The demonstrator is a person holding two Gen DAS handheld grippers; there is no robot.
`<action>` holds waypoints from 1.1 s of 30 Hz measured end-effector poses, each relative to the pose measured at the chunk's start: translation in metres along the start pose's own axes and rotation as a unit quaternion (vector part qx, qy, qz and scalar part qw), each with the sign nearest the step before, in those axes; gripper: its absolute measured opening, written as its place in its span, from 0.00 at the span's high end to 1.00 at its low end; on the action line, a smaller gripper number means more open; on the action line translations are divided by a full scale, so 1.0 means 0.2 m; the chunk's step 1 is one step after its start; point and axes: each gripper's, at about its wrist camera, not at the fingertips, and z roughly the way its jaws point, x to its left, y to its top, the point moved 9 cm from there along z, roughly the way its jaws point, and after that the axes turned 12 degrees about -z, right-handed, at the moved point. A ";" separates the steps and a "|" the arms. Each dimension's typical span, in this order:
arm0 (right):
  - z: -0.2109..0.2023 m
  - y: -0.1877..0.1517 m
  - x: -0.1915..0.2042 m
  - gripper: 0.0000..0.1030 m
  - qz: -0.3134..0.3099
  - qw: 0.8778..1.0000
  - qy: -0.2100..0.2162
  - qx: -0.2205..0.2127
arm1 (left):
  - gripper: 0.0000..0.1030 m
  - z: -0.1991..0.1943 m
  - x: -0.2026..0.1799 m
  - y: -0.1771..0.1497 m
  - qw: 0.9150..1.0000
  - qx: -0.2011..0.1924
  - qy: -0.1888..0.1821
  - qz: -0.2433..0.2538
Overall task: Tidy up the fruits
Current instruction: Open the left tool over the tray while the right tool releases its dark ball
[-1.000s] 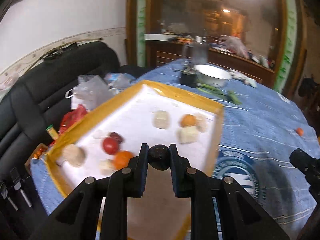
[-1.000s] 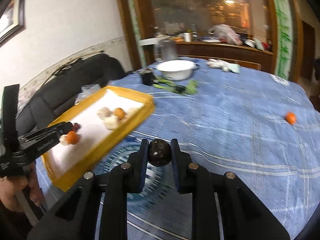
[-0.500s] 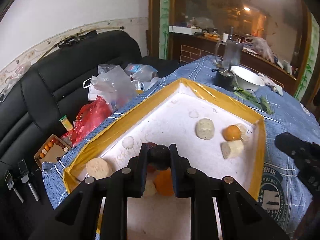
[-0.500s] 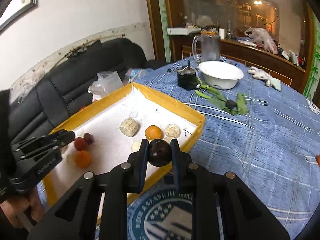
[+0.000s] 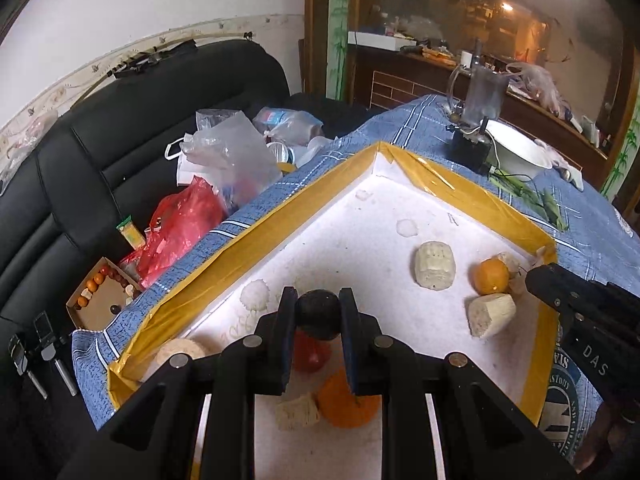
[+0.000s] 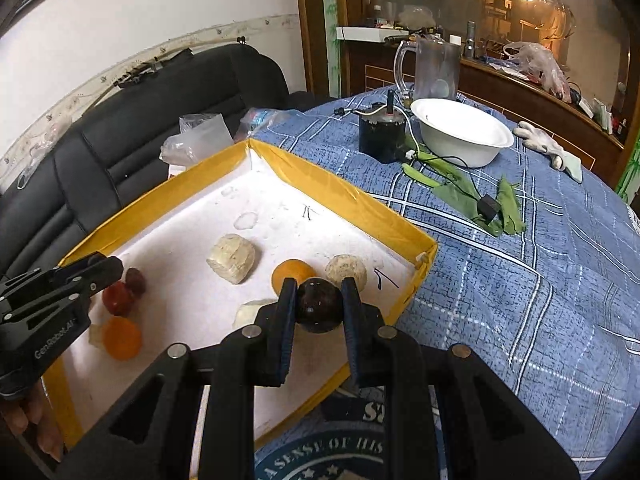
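Both grippers, left gripper (image 5: 318,314) and right gripper (image 6: 319,305), hover over the tray (image 6: 344,196), jaws each clamping a dark round fruit (image 5: 318,312) (image 6: 319,306).

The left gripper (image 6: 60,312) has white letters on its side: "GenRobot.AI". In the left cam, the right gripper (image 5: 576,300) shows just "DAS", rest cut off. The blue tablecloth (image 6: 520,300) has a round dark badge w/ white words: "A SENSE OF HIS", then it's hidden. Above that, big letters "S" & more, can't read. Same badge in the left cam, too small to read.
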 end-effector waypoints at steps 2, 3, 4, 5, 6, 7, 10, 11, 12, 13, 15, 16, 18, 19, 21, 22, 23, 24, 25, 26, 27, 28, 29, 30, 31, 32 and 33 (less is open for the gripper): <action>0.03 0.00 -0.01 0.77 0.000 1.000 0.000 0.003 | 0.81 0.01 0.00 0.01 1.000 0.002 0.001 -0.001; 0.04 0.01 -0.01 0.77 -0.001 1.000 -0.001 0.004 | 0.81 0.01 0.00 0.01 1.000 0.002 0.003 -0.001; 0.04 0.01 -0.01 0.77 -0.001 1.000 0.000 0.005 | 0.81 0.01 0.00 0.01 1.000 0.003 0.003 -0.001; 0.05 0.01 -0.01 0.77 -0.002 1.000 -0.001 0.006 | 0.81 0.01 0.00 0.02 1.000 0.003 0.004 -0.002; 0.06 0.01 -0.01 0.77 -0.003 1.000 -0.002 0.006 | 0.81 0.02 0.00 0.02 1.000 0.005 0.005 -0.002; 0.07 0.02 -0.02 0.77 -0.003 1.000 -0.002 0.007 | 0.81 0.02 0.00 0.02 1.000 0.005 0.007 -0.003; 0.09 0.03 -0.02 0.76 -0.002 1.000 0.001 0.008 | 0.81 0.03 0.01 0.03 1.000 0.007 0.009 -0.005; 0.10 0.03 -0.02 0.76 -0.003 1.000 0.001 0.008 | 0.81 0.03 0.01 0.03 1.000 0.008 0.011 -0.006; 0.10 0.03 -0.02 0.76 -0.004 1.000 0.001 0.010 | 0.80 0.04 0.01 0.03 1.000 0.008 0.012 -0.008; 0.11 0.03 -0.02 0.76 -0.005 1.000 0.002 0.011 | 0.80 0.04 0.01 0.03 1.000 0.008 0.013 -0.009; 0.12 0.03 -0.02 0.74 -0.008 1.000 -0.002 0.014 | 0.80 0.05 0.02 0.03 1.000 0.013 0.017 -0.012; 0.12 0.03 -0.02 0.72 -0.010 1.000 -0.003 0.015 | 0.77 0.05 0.02 0.02 1.000 0.015 0.019 -0.013; 0.11 0.02 -0.02 0.66 -0.015 1.000 -0.005 0.013 | 0.60 0.05 0.03 0.02 0.999 0.016 0.024 -0.016; 0.11 0.02 -0.02 0.60 -0.016 1.000 -0.004 0.011 | 0.48 0.05 0.04 0.03 0.999 0.014 0.025 -0.018; 0.09 0.03 -0.01 0.41 -0.018 1.000 -0.002 0.008 | 0.39 0.03 0.04 0.03 0.999 0.005 0.025 -0.020; 0.08 0.03 -0.01 0.38 -0.021 1.000 -0.002 0.005 | 0.36 0.02 0.05 0.04 0.999 0.001 0.028 -0.021; 0.07 0.03 0.00 0.38 -0.023 1.000 0.000 0.003 | 0.34 0.01 0.06 0.04 0.999 -0.003 0.030 -0.024; 0.06 0.03 0.01 0.36 -0.026 1.000 0.001 0.001 | 0.32 0.00 0.07 0.05 0.999 -0.007 0.033 -0.027; 0.04 0.03 0.01 0.35 -0.029 1.000 -0.002 -0.001 | 0.29 -0.01 0.08 0.05 0.999 -0.008 0.034 -0.029; 0.03 0.03 0.02 0.31 -0.030 1.000 -0.003 -0.003 | 0.29 -0.01 0.09 0.05 0.999 -0.008 0.034 -0.033; 0.01 0.02 0.02 0.28 -0.031 0.999 -0.002 -0.007 | 0.28 -0.02 0.10 0.05 0.999 -0.009 0.034 -0.035; -0.01 0.02 0.03 0.26 -0.033 0.999 -0.002 -0.011 | 0.24 -0.03 0.10 0.05 0.999 -0.012 0.034 -0.037; -0.03 0.02 0.04 0.20 -0.036 0.999 -0.005 -0.014 | 0.23 -0.04 0.11 0.05 0.999 -0.014 0.035 -0.038; -0.05 0.01 0.04 0.14 -0.039 0.999 -0.006 -0.017 | 0.23 -0.06 0.12 0.05 0.999 -0.018 0.035 -0.038; -0.07 0.01 0.05 0.10 -0.042 0.999 -0.007 -0.022 | 0.23 -0.07 0.13 0.05 0.998 -0.020 0.036 -0.038; -0.10 0.00 0.06 0.00 -0.044 0.999 -0.006 -0.026 | 0.22 -0.08 0.14 0.05 0.998 -0.023 0.036 -0.041; -0.12 0.00 0.07 0.00 -0.046 0.998 -0.005 -0.031 | 0.21 -0.09 0.15 0.05 0.998 -0.023 0.036 -0.044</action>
